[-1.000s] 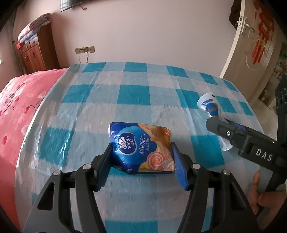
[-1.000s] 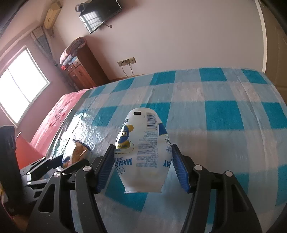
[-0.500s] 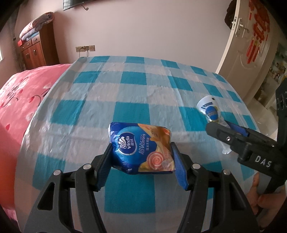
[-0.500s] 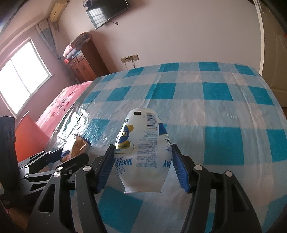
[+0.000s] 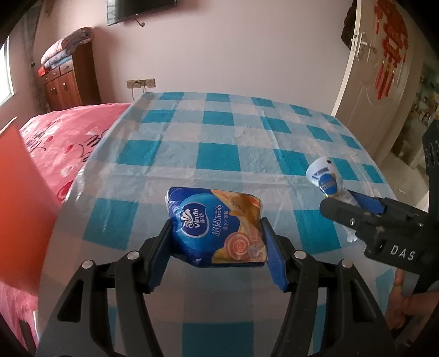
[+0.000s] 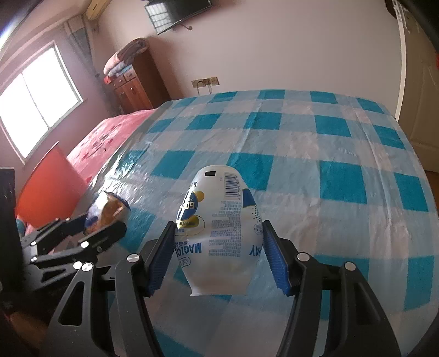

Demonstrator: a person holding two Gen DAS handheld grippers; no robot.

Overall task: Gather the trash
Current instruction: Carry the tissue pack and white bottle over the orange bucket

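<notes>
While above the checked cloth (image 5: 219, 162): tissue pack (image 5: 216, 228) in left jaws, white packet (image 6: 219, 228) (seemingly pinched) in right.

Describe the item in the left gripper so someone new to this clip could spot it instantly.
Over the blue-and-white checked table cover, the left gripper is shut on a soft blue Vinda tissue pack with an orange swirl print. The only other trash, in the right gripper, is a white wrapper with a barcode.

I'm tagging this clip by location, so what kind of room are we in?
Most likely a bedroom: a bed with a pink cover, a wooden cabinet stacked with folded quilts, and a wall-mounted TV.
</notes>
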